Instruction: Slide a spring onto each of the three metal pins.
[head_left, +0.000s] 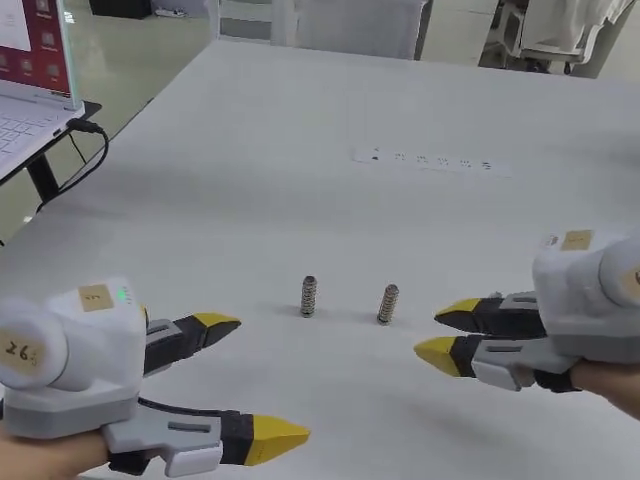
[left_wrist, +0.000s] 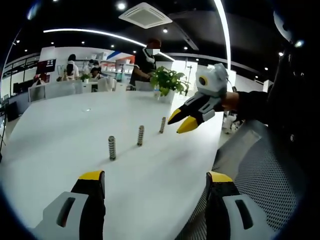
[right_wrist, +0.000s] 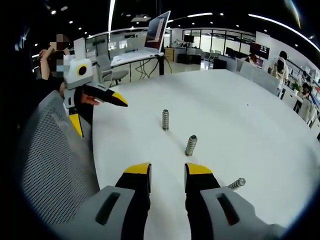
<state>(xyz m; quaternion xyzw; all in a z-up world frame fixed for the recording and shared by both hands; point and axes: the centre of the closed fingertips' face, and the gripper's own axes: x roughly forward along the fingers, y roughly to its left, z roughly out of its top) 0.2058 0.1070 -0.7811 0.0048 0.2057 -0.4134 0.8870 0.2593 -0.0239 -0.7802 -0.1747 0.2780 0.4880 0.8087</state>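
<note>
Springs (head_left: 309, 296) between left claw (head_left: 267, 377) (wide apart, labelled "26") and right claw (head_left: 428, 333), narrowly apart.

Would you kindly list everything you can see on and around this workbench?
springs: three, grey metal, in a row on the table between the grippers
table: one, white, under the springs
laptop: one, white, open, left of the table
cable: one, black, hanging from the laptop
plant: one, green, beyond the table
mesh chair: one, grey, at the table's edge
people: several, dark and light clothes, background
left gripper: one, grey with yellow tips, jaws open wide
right gripper: one, same colours, jaws open less
</note>
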